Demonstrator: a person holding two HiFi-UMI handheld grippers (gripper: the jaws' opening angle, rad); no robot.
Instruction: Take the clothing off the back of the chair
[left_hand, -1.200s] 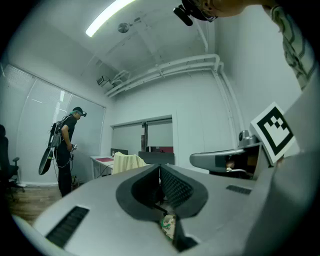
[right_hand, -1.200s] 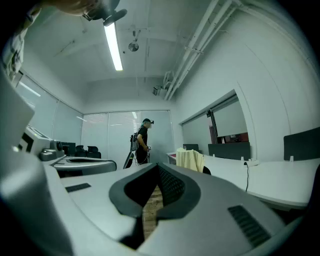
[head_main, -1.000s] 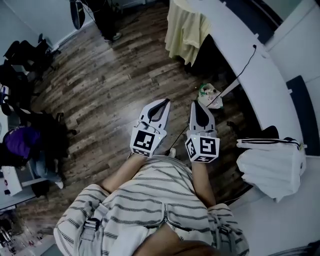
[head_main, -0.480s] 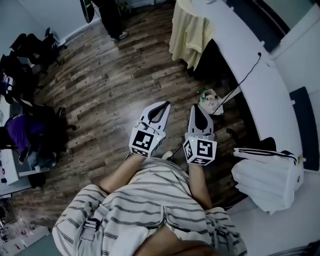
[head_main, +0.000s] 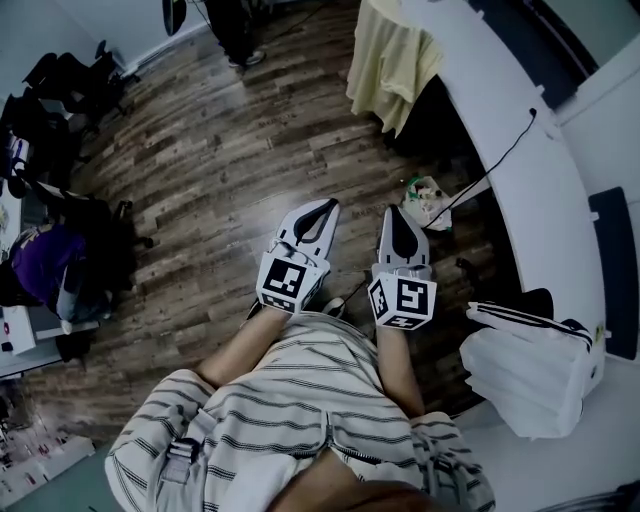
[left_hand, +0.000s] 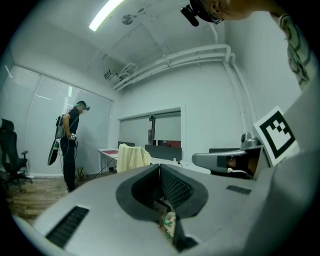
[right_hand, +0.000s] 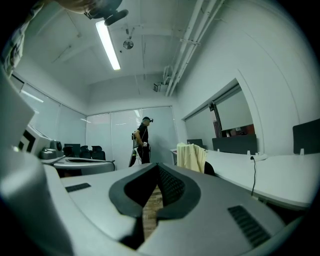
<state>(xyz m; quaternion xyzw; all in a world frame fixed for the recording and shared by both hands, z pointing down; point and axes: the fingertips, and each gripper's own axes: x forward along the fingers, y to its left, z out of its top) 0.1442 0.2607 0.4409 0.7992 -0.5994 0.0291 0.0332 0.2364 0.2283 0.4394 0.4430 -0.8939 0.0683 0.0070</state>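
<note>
A pale yellow garment (head_main: 392, 62) hangs over the back of a dark chair at the top of the head view, beside the long white desk (head_main: 520, 170). The same yellow garment (left_hand: 132, 157) appears small and far off in the left gripper view, and the garment (right_hand: 191, 157) shows again in the right gripper view. My left gripper (head_main: 328, 205) and right gripper (head_main: 397, 212) are held side by side in front of my body, pointing level toward the chair, well short of it. Both are shut with nothing between their jaws.
A small bin with rubbish (head_main: 424, 200) sits on the wood floor by the desk, and a cable (head_main: 490, 170) hangs from the desk. A white bag (head_main: 530, 360) lies at the right. Dark office chairs (head_main: 60, 230) stand at the left. A person (right_hand: 142, 141) stands far off.
Both grippers keep their place in the head view while the floor slides back: I have moved a little forward along the desk. The white bag has shifted lower.
</note>
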